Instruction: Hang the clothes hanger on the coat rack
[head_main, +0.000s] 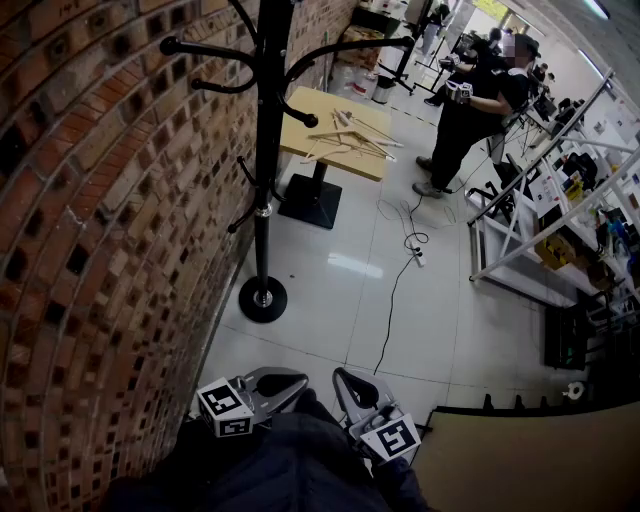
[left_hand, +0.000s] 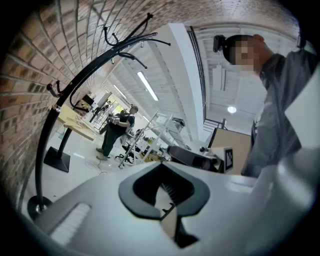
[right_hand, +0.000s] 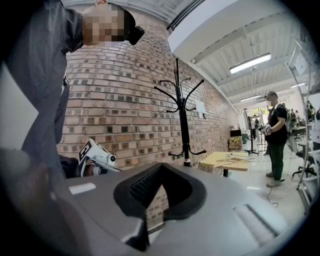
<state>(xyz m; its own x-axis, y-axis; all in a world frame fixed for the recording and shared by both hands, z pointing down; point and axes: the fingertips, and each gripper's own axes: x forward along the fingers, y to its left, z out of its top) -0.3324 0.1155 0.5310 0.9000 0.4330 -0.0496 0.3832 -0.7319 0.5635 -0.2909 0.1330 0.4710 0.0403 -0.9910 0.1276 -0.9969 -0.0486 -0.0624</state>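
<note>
The black coat rack (head_main: 265, 150) stands by the brick wall on a round base (head_main: 263, 298), with bare hooks at its top. Several wooden clothes hangers (head_main: 350, 138) lie on a small wooden table (head_main: 300, 105) behind it. Both grippers are held low against my body, well short of the rack. My left gripper (head_main: 285, 382) is shut and empty, and so is my right gripper (head_main: 348, 385). In the left gripper view the shut jaws (left_hand: 167, 207) face the rack (left_hand: 52, 125). The right gripper view shows its shut gripper (right_hand: 150, 200), the rack (right_hand: 182, 120) and the hanger table (right_hand: 227, 160).
A brick wall (head_main: 110, 230) runs along the left. A black cable (head_main: 395, 290) trails over the white tiled floor. A person (head_main: 470, 110) stands beyond the table. White metal racks (head_main: 540, 210) fill the right side, and a brown board (head_main: 530, 460) lies at the lower right.
</note>
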